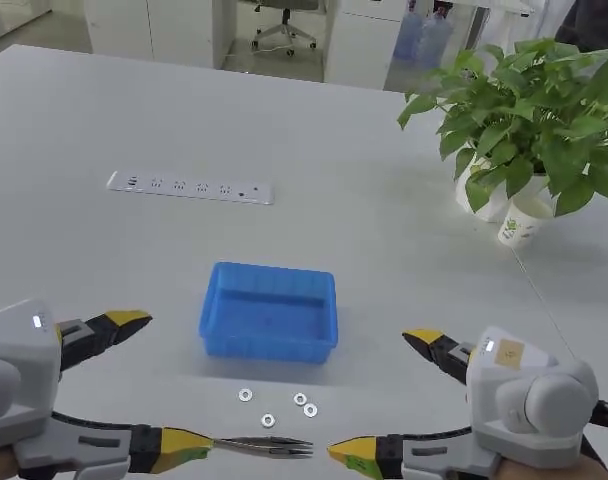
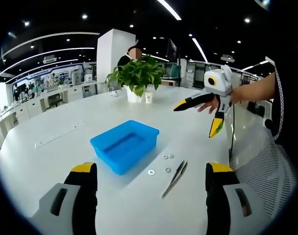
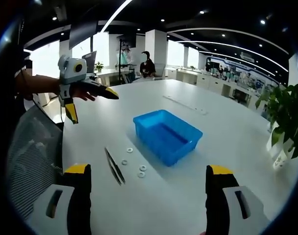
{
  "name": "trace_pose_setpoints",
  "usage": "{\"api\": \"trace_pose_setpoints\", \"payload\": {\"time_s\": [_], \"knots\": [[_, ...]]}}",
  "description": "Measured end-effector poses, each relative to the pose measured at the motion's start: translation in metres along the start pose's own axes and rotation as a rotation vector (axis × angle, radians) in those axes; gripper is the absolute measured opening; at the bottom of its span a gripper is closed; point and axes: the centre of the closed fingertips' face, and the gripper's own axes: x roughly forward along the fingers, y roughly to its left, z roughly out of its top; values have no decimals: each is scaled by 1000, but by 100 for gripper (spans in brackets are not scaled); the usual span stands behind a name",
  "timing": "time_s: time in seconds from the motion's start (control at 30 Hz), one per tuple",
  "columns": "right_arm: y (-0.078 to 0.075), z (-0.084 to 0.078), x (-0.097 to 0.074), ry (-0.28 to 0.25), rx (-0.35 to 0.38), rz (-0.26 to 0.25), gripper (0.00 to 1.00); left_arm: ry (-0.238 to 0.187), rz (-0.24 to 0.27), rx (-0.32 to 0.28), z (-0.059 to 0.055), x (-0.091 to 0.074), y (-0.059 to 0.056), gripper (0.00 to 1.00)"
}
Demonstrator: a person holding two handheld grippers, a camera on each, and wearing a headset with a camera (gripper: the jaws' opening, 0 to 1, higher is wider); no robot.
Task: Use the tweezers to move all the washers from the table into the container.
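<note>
A blue plastic container (image 1: 269,343) stands in the middle of the white table. Just in front of it lie several small metal washers (image 1: 300,400), loose on the tabletop. Steel tweezers (image 1: 269,445) rest flat near the table's front edge, below the washers. My left gripper (image 1: 174,380) is open to the left of the washers and holds nothing. My right gripper (image 1: 372,393) is open to their right, also with nothing in it. In the left gripper view, the tweezers (image 2: 175,177), washers (image 2: 165,157) and container (image 2: 134,159) lie ahead. The right gripper view has the tweezers (image 3: 113,166) and container (image 3: 161,149).
A white power strip (image 1: 189,187) lies beyond the container. A potted plant (image 1: 524,120) and a paper cup (image 1: 519,228) stand at the back right. A mesh chair (image 2: 257,166) is at the table's near edge.
</note>
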Motion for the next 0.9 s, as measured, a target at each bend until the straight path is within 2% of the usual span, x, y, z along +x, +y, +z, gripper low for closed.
{"api": "trace_pose_setpoints", "payload": {"time_s": [0.33, 0.9], "knots": [[-1, 0, 0, 6, -13, 4, 97, 16, -16, 22, -1, 1, -2, 95], [3, -7, 5, 49, -63, 51, 93, 95, -62, 83, -16, 4, -7, 87]]}}
